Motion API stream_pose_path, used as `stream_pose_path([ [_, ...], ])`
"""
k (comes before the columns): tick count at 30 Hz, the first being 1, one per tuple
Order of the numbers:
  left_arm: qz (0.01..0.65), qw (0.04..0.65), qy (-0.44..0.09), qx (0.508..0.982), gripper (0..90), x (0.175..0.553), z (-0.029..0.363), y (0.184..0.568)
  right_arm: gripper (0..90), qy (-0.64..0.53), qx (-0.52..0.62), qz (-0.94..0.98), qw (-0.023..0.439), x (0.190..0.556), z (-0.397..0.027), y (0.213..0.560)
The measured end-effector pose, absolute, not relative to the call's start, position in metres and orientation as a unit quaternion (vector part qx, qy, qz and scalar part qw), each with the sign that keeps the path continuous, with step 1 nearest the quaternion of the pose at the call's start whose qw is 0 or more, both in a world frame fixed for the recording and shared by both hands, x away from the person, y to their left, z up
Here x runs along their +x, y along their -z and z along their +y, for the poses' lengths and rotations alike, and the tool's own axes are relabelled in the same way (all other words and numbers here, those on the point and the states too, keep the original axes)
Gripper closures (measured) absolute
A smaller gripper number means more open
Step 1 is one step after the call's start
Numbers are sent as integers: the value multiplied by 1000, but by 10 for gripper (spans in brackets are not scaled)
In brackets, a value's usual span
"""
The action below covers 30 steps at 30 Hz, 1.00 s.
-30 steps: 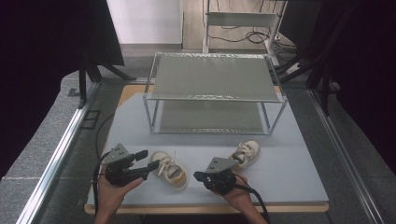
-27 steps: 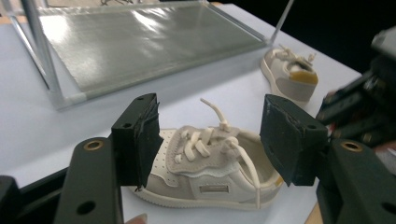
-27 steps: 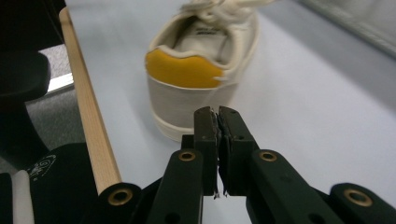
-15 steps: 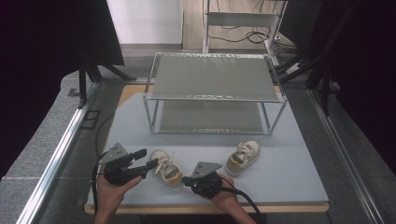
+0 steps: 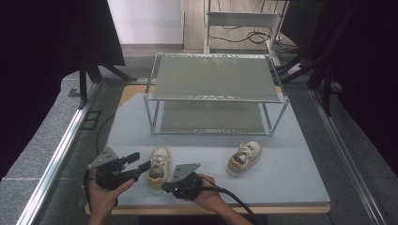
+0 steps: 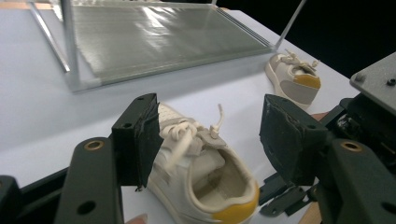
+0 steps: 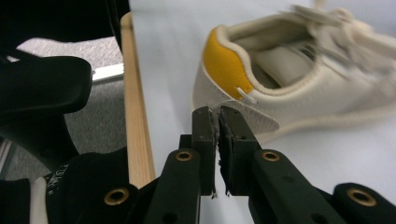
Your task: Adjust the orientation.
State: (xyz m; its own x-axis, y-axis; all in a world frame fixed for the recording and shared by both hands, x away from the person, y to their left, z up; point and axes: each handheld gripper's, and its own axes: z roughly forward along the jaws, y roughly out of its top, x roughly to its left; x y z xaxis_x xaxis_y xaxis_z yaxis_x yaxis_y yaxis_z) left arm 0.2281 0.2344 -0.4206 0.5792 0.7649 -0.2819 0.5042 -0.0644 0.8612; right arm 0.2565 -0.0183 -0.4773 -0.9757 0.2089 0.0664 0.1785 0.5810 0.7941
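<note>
A small cream shoe with a yellow heel patch (image 5: 158, 169) lies on the pale board, toe towards the rack. My left gripper (image 5: 141, 161) comes at it from the left. In the left gripper view the left gripper (image 6: 212, 135) stands open, its pads either side of the shoe (image 6: 205, 172), the right pad well off it. My right gripper (image 5: 165, 187) points left at the shoe's heel. In the right gripper view the right gripper (image 7: 217, 116) is shut with nothing between its pads, its tips at the side of the shoe (image 7: 289, 79) just below the yellow patch.
A second matching shoe (image 5: 244, 157) lies to the right on the board (image 5: 291, 187). A two-shelf metal rack (image 5: 216, 77) stands behind both shoes. The board's wooden front edge (image 7: 135, 116) runs close to my right gripper. Dark screens flank the table.
My right gripper has moved left, from beside the right-hand shoe to the heel of the left one. The left gripper and both shoes have stayed put.
</note>
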Motion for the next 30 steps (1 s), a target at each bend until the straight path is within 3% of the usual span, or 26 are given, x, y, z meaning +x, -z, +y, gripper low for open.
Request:
stream_pose_path([
  [7,450,527,-132,709,377,223,243,417,833,-444,91,891,28,254,-3,474],
  [19,437,519,-119,725,377,237,230,420,789,-472,191,854,110,252,-105,453],
  [30,429,527,-118,724,375,239,234,415,760,-458,230,842,170,256,-137,441],
])
